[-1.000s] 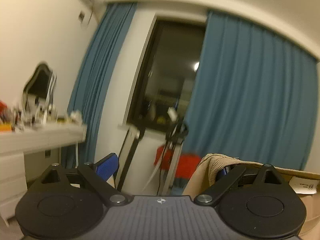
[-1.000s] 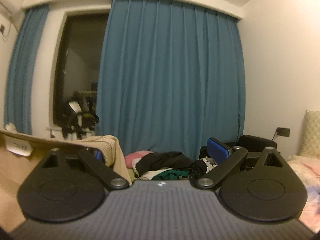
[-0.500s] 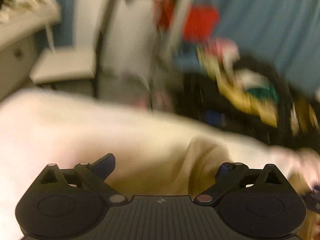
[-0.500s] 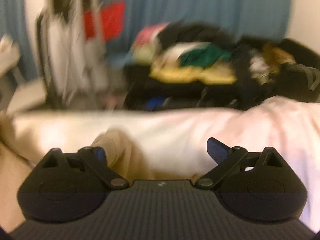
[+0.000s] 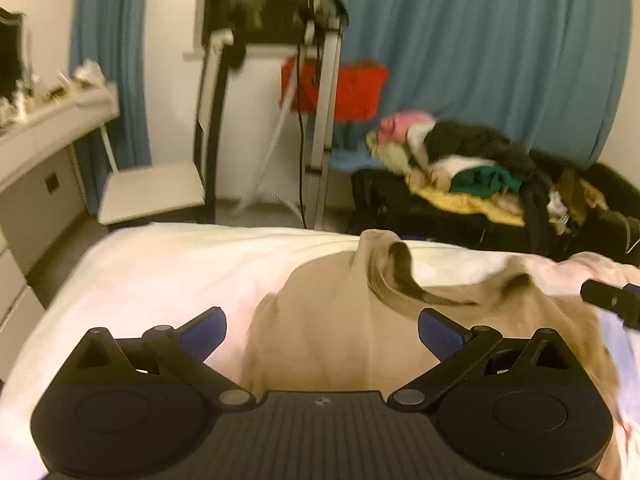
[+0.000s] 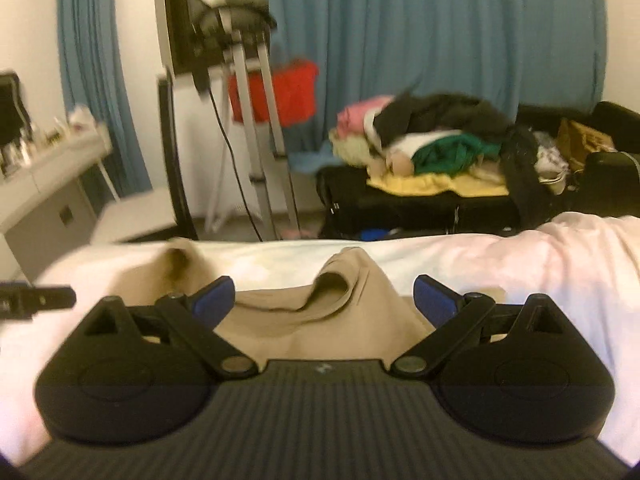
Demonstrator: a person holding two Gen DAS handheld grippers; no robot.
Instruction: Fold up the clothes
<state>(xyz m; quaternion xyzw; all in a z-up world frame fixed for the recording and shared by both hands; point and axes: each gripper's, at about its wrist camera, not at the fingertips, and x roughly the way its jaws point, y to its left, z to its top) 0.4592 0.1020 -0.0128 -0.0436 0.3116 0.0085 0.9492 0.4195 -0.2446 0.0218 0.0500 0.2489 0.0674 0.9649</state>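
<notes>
My left gripper (image 5: 322,330) is opening and my right gripper (image 6: 324,296) is spread wide, both empty, above a crumpled beige garment (image 5: 340,320) lying on the white bed (image 5: 168,264).

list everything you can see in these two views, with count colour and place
garment: one, tan, rumpled on the bed in front of both grippers
bed: one, white-pink cover, foreground
clothes pile: one, mixed pink, black, green, yellow, on a black seat beyond the bed
curtains: blue, back wall
red cloth: one, hanging on the metal stand
metal stand: one, grey, by the window
dresser: one, white, far left, small items on top
left hand-held gripper: one, black with blue pads, jaws opening, nothing clamped
right hand-held gripper: one, black with blue pads, open over the garment
</notes>
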